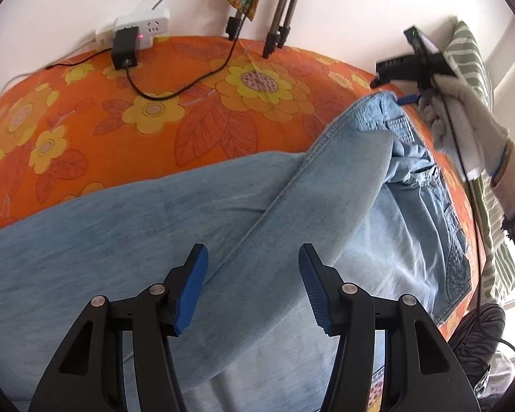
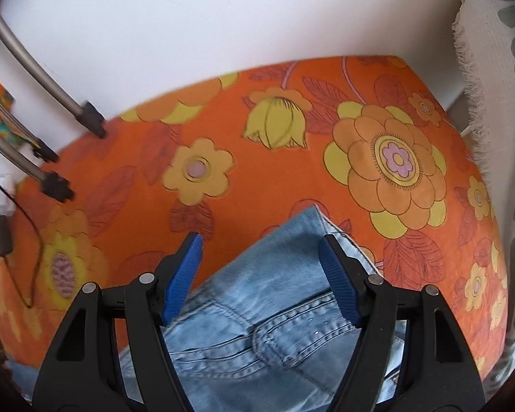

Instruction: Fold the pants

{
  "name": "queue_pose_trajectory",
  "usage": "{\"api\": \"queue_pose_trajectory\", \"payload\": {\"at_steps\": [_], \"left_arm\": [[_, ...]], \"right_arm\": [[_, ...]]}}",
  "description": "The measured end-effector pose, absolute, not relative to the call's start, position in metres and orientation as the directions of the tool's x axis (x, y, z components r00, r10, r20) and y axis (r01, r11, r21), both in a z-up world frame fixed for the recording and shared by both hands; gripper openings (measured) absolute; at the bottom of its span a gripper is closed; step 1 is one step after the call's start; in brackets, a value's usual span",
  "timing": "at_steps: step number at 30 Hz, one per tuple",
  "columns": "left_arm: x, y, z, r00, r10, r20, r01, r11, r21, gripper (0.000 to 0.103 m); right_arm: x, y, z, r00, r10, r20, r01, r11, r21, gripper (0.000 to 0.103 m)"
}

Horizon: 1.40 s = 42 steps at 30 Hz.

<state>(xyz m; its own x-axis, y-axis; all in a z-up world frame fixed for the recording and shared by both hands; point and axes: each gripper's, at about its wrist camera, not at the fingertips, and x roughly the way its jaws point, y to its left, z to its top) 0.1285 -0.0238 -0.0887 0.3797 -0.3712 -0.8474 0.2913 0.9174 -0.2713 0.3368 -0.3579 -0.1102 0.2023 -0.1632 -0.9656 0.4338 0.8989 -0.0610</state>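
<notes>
**Both grippers poised over the jeans, nothing held**

The pants (image 1: 223, 213), pale denim, lie on a surface under an orange flowered cloth (image 1: 120, 110); whether it is a bed or a tabletop I cannot tell. One leg is crossed over the other, its seam running diagonally up toward the waist at the far right end.

The left gripper (image 1: 254, 285) hangs over the legs with its jaws about half open, straddling that seam; the pads look clear of the cloth, so it holds nothing. That placement suits pinning or pinching the leg while the other end is worked.

The right gripper (image 2: 259, 274) points steeply down at the waistband corner (image 2: 309, 226), jaws wide apart, with denim between them but not gripped. In the left view a gloved hand (image 1: 463, 127) carries it above that same end. Going for the corner makes sense: it is the firmest, best-defined edge for lifting a fold.

Room is mixed. Bare cloth lies open beyond the waist and along the far side of the legs. At the back, by the wall, stand tripod feet (image 2: 92, 120), with a power strip (image 1: 137, 27) and a loose cable (image 1: 175, 92) farther along. A green-patterned fabric (image 2: 498, 171) borders the right edge. The near side seems the safer direction for folding.
</notes>
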Motion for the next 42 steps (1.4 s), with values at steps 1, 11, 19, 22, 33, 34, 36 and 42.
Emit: {"api": "queue_pose_trajectory", "payload": {"at_steps": [1,11,19,22,33,34,36,42], "left_arm": [[0.129,-0.022,-0.088,0.383,-0.373,-0.846,0.290,0.917,-0.273,0.054],[0.128,-0.023,-0.095,0.345,-0.390,-0.854,0.302,0.907,-0.292,0.054],[0.122,-0.017,-0.101,0.337,-0.389,-0.857,0.295,0.908,-0.297,0.054],[0.119,-0.016,-0.102,0.347,-0.370,-0.862,0.293,0.916,-0.275,0.054],[0.103,-0.023,-0.091,0.361,-0.398,-0.843,0.372,0.891,-0.261,0.054],[0.099,-0.029,-0.092,0.351,-0.401,-0.846,0.393,0.883,-0.256,0.054],[0.090,-0.041,-0.093,0.357,-0.375,-0.856,0.433,0.878,-0.204,0.054],[0.075,-0.065,-0.094,0.445,-0.263,-0.856,0.484,0.875,-0.017,0.054]], "right_arm": [[0.336,-0.358,-0.113,0.197,-0.169,-0.966,0.427,0.901,-0.070,0.073],[0.308,-0.359,-0.110,0.225,-0.119,-0.967,0.372,0.928,-0.028,0.010],[0.269,-0.370,-0.065,0.346,-0.038,-0.938,0.369,0.924,0.098,0.006],[0.249,-0.378,-0.047,0.384,-0.002,-0.923,0.378,0.913,0.155,0.006],[0.165,-0.394,0.011,0.518,0.021,-0.855,0.345,0.910,0.231,0.005],[0.158,-0.396,0.012,0.522,0.019,-0.852,0.345,0.910,0.232,0.005],[0.143,-0.398,0.017,0.532,0.020,-0.846,0.344,0.908,0.237,0.005],[0.100,-0.406,0.025,0.559,0.022,-0.829,0.351,0.899,0.261,0.005]]}}
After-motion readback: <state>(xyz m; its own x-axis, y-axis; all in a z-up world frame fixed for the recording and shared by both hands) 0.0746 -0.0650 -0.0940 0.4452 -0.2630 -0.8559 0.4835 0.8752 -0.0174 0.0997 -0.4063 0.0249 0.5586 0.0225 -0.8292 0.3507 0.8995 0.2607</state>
